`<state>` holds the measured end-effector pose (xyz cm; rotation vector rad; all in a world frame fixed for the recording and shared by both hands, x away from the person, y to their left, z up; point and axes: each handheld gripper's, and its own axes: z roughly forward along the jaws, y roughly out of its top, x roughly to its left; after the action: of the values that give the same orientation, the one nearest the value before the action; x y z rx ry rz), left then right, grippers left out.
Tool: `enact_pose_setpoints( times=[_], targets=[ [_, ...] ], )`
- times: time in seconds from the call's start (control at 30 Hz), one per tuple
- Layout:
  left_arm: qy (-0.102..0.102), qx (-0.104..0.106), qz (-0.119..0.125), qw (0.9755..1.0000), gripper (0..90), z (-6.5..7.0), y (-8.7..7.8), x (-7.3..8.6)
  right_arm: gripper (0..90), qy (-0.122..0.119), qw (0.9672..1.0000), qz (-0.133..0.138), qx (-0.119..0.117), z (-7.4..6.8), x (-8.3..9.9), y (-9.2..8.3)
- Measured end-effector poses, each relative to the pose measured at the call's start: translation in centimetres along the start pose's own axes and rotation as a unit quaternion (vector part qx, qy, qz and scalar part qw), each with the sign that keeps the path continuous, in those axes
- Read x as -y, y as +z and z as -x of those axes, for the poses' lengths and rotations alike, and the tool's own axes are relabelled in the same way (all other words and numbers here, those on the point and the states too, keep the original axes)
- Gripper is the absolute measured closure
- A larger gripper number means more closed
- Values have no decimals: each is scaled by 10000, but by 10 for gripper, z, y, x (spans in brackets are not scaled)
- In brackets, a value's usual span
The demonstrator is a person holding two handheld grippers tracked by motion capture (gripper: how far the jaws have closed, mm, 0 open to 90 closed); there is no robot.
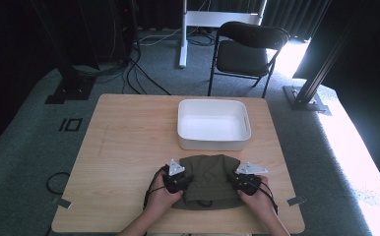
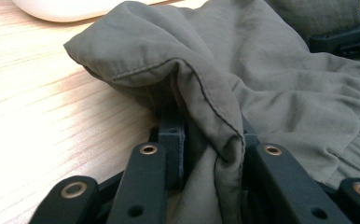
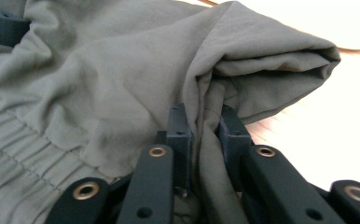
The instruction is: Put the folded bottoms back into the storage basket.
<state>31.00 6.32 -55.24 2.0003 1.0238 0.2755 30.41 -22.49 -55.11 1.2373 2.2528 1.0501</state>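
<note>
On the near side of the desk (image 1: 129, 137) lies a folded green cloth (image 1: 208, 181), maybe a piece of clothing, just in front of a white tub (image 1: 213, 124). It looks soft and light, so it will likely sag and bend when lifted, and it cannot break. The side edges, where the layers bunch up thick, look like the best places to hold it.

The left gripper (image 1: 178, 181) is pinched tight on the left edge of the cloth, with a fold squeezed between its jaws, as the left gripper view shows. The right gripper (image 1: 243, 182) is pinched the same way on the right edge. Both hands come in from the bottom and sit low on the desk, one on each side of the cloth. The grippers point in toward each other.
</note>
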Motion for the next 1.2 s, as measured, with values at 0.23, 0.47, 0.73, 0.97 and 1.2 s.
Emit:
enact_pose_setpoints(
  times=[0.23, 0.47, 0.73, 0.97, 1.2],
  targets=[
    [-6, 175, 51, 9998, 782, 0, -8, -9, 809, 139, 9996, 230, -102, 3, -8, -16],
    [56, 362, 328, 9988, 787, 4, -30, -29, 813, 214, 9979, 560, -260, 1, -28, -43],
    [63, 411, 651, 9970, 787, 3, -49, -48, 813, 271, 9951, 894, -328, 2, -44, -62],
    [55, 496, 802, 9955, 788, 0, -54, -62, 813, 278, 9937, 1021, -373, 7, -59, -70],
    [59, 523, 898, 9946, 788, -5, -57, -81, 813, 326, 9914, 1218, -354, 15, -78, -75]
  ],
)
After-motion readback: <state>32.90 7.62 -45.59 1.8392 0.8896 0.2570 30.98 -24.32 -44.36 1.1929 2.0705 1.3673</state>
